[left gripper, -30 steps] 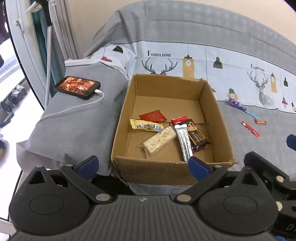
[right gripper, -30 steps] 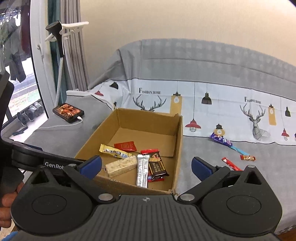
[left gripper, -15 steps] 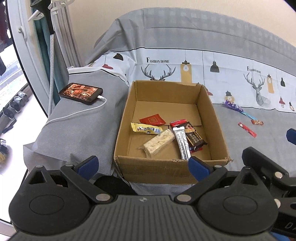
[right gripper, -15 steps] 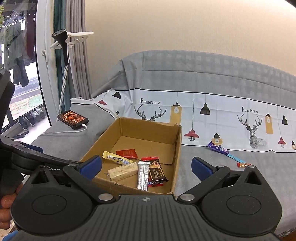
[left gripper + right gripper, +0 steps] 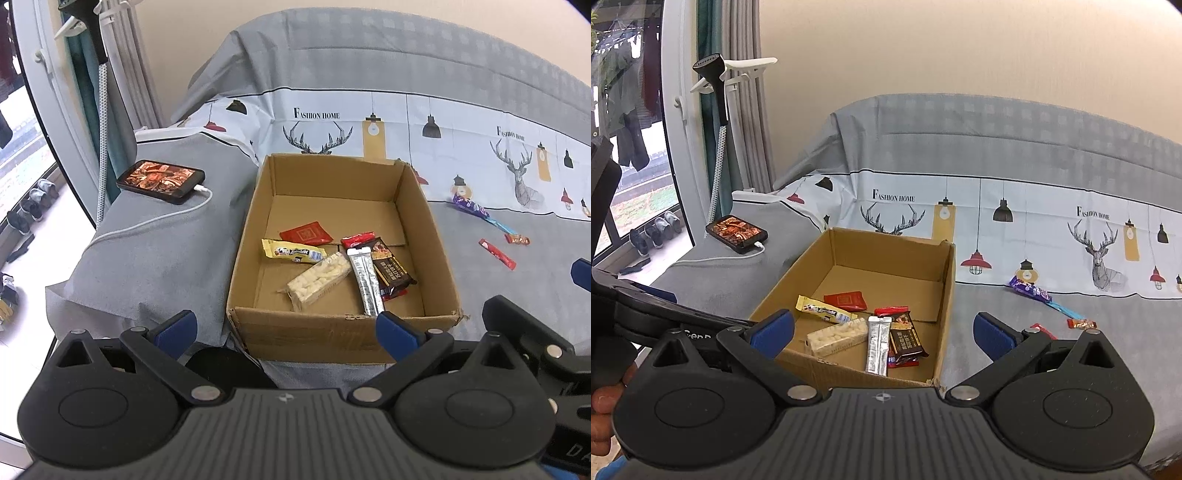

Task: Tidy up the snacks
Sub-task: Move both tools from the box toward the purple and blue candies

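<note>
Several snacks already lie in the box [image 5: 343,332] ahead of both open, empty jaws; three wrappers [image 5: 1030,290] remain right of it.

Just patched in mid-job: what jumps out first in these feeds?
The open cardboard box at centre on the grey sofa, with bars and packets piled at its near end. A few snacks lie loose on the sofa to its right, and a lit phone charges on the left.

An open cardboard box [image 5: 343,328] holds six wrapped snacks [image 5: 319,278] lying flat. At its 3 o'clock, a purple bar [image 5: 470,205], red stick [image 5: 496,253] and small orange packet [image 5: 519,240] lie loose on the sofa cover.
</note>
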The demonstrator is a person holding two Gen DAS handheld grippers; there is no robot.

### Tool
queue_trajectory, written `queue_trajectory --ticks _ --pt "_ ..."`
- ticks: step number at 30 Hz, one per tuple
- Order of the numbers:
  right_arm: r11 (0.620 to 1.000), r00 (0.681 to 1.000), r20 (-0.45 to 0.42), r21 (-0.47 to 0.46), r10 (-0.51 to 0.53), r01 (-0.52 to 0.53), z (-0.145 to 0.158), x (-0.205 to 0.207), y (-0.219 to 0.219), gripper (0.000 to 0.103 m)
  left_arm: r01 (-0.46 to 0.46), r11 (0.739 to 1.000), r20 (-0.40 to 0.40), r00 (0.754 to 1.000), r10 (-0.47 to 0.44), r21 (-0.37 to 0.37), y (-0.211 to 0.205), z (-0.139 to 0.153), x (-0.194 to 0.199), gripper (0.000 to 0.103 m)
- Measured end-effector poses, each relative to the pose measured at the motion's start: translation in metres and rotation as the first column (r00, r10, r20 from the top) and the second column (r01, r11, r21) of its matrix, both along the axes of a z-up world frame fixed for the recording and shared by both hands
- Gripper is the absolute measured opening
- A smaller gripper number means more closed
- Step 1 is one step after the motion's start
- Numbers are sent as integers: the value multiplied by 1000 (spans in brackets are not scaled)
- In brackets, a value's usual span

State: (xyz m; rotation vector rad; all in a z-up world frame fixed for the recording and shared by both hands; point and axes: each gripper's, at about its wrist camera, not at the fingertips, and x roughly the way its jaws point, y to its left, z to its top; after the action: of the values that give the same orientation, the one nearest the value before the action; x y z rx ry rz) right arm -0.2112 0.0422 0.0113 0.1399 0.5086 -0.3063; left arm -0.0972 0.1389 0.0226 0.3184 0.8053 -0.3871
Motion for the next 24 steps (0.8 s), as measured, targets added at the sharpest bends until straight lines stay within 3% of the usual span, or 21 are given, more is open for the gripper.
queue_trajectory --ticks 24 --pt "989 996 -60 129 -65 72 -35 9 -49 102 45 993 -76 996 -36 109 -49 -29 20 103"
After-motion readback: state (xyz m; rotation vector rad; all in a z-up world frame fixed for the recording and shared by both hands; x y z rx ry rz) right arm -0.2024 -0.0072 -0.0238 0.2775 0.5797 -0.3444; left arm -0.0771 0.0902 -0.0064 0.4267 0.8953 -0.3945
